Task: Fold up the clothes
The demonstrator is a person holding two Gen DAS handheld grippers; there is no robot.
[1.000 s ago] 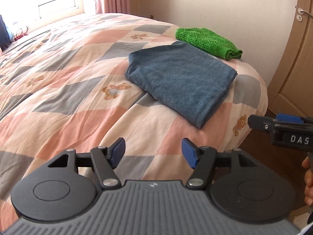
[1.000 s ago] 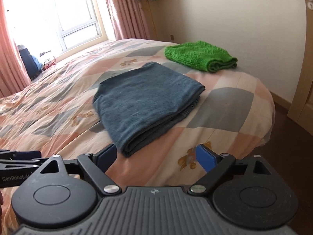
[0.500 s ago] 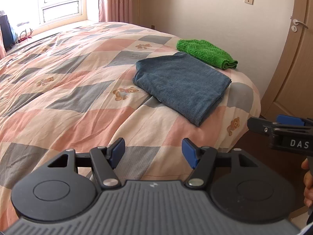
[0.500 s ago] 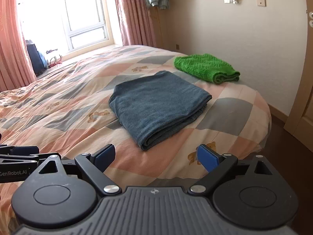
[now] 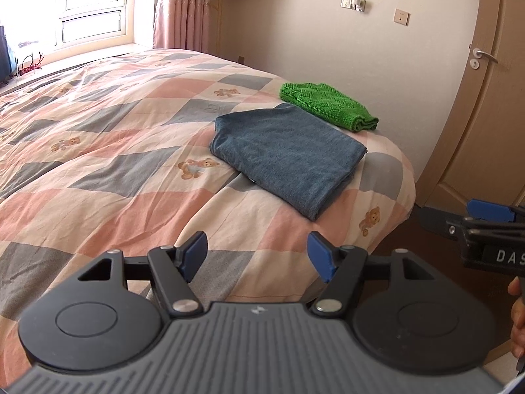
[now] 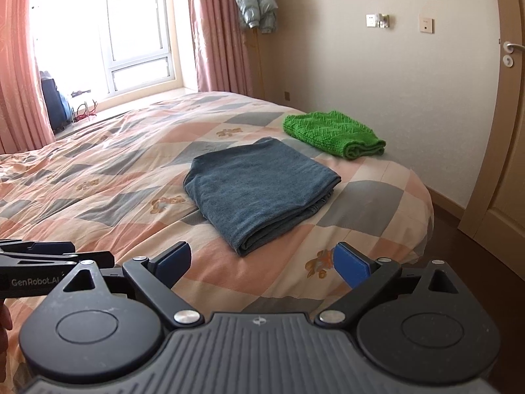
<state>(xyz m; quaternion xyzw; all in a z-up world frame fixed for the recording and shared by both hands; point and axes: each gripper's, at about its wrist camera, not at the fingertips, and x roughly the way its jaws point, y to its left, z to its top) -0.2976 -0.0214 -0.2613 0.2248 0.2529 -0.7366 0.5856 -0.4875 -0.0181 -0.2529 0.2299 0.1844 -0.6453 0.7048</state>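
A bedroom, seen from two cameras held low at the foot of a bed (image 5: 98, 170). The bed is the largest thing in view, covered by a quilt (image 6: 108, 177) of pink, grey and cream squares printed with small teddy bears. Behind it, a bright window (image 6: 131, 32) is framed by pink curtains (image 6: 220, 26), and a pale puffy jacket (image 6: 256, 0) hangs in the corner. A cream wall runs along the right, ending in a wooden door (image 5: 489, 98) with a silver handle.

Two folded garments lie on the bed's near right corner. The larger is a blue-grey garment (image 5: 288, 157), folded into a flat, thick rectangle, its layered edges facing the cameras. Just beyond it, closer to the wall, sits a smaller bright green knit (image 5: 328, 108), also folded; from the left view their edges look to meet, from the right view a sliver of quilt shows between them.

Both grippers hover above the quilt's near edge, well short of the clothes. The left gripper (image 5: 257, 259) has its blue-padded fingers spread wide, holding nothing. The right gripper (image 6: 262, 264) is likewise spread wide and empty. Each tool's tip is visible at the side of the other's view.
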